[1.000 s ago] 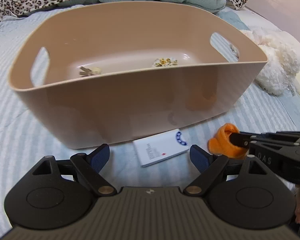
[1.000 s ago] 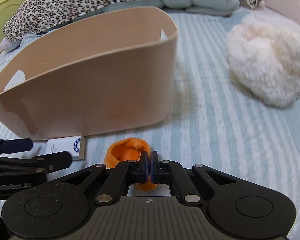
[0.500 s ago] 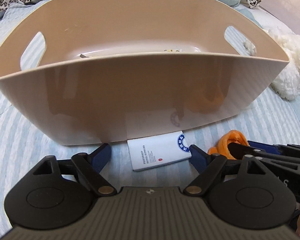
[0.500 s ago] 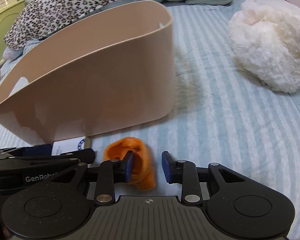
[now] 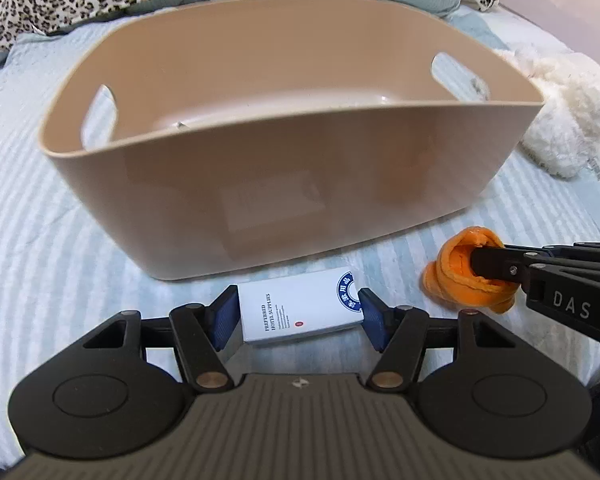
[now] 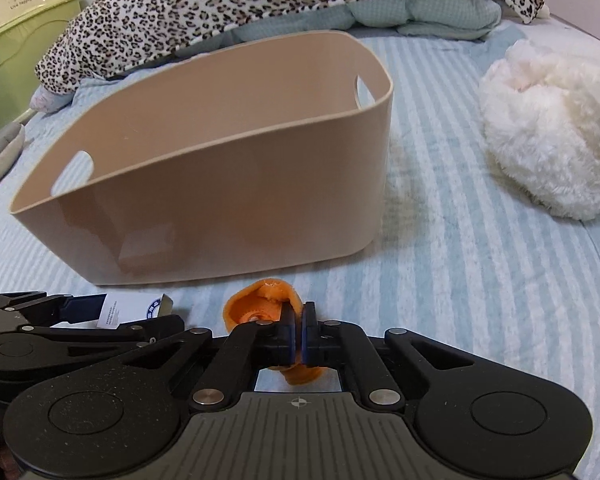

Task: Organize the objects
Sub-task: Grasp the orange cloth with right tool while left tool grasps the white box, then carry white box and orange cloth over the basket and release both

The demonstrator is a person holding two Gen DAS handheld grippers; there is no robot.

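The big tan plastic basket with cut-out handles (image 5: pixel 292 184) sits mid-frame on the bed; from the low right wrist view its inside is hidden, so both loads must rise clear of the near rim before they travel over it. At lower centre of the left wrist view, the left tool (image 5: pixel 298 314) brackets the small white printed hotel-supplies box (image 5: pixel 300 307), blue pads at each short end, seemingly just touching; I judge it clenched enough only once the box lifts level. At the right of that view, the right tool (image 6: pixel 299 334) is clamped on the soft orange crumpled cloth toy (image 5: pixel 470 274), which will sag, so lift it high.

The pale blue striped bedsheet (image 6: pixel 480 280) is yielding. A leopard-print blanket (image 6: pixel 260 4) lies across the top, a fluffy white plush (image 6: pixel 548 128) at the right.
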